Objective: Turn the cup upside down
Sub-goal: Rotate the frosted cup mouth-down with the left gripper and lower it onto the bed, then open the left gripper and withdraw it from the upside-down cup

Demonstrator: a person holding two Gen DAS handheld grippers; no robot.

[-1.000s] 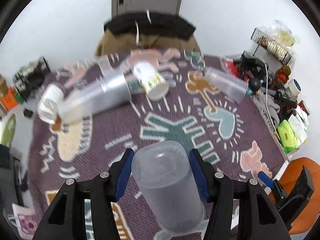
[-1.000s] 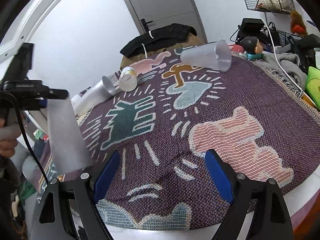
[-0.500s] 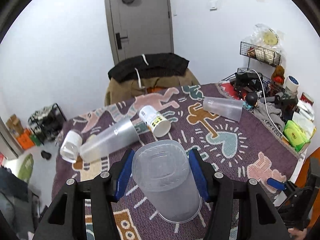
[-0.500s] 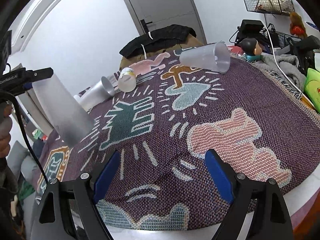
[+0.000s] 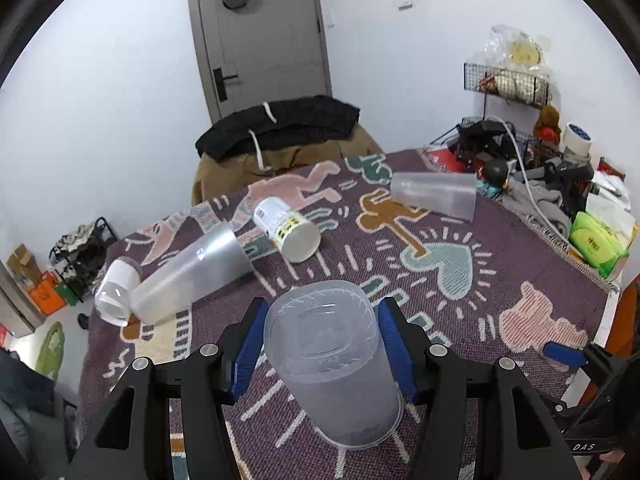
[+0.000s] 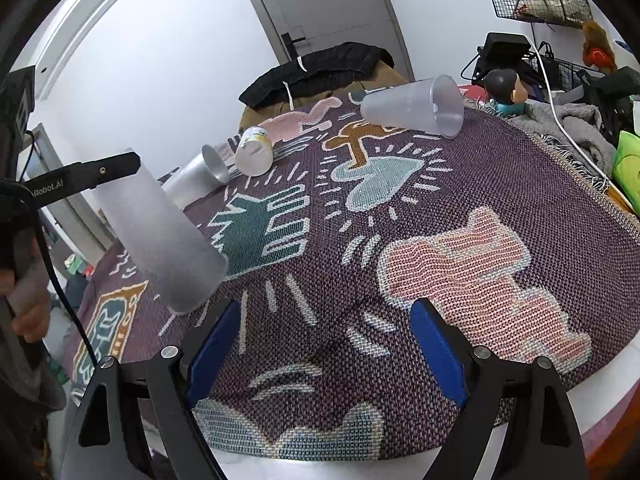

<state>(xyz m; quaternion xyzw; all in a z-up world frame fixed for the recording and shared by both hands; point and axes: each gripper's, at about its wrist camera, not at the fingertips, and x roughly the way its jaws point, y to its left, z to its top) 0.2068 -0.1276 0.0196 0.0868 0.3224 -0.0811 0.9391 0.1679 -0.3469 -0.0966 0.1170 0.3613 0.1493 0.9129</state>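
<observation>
My left gripper point(image 5: 320, 344) is shut on a frosted clear plastic cup point(image 5: 332, 364). The cup is tilted, base up and towards the camera, mouth down close over the patterned purple cloth point(image 5: 460, 280). In the right wrist view the same cup point(image 6: 160, 236) hangs at the left, mouth low and slanted towards the cloth point(image 6: 440, 200), held by the left gripper's black finger point(image 6: 92, 176). My right gripper point(image 6: 324, 352) is open and empty above the cloth's near edge.
Other cups lie on their sides: a frosted one point(image 5: 434, 196) at the back right, a white labelled one point(image 5: 286, 228), a large frosted one point(image 5: 192, 272) and a small one point(image 5: 116, 292) at the left. Clutter point(image 5: 560, 184) lines the right edge. A draped chair point(image 5: 280, 140) stands behind.
The left gripper has tilted the held cup and lowered it towards the cloth, mouth downward. The right gripper has not moved.
</observation>
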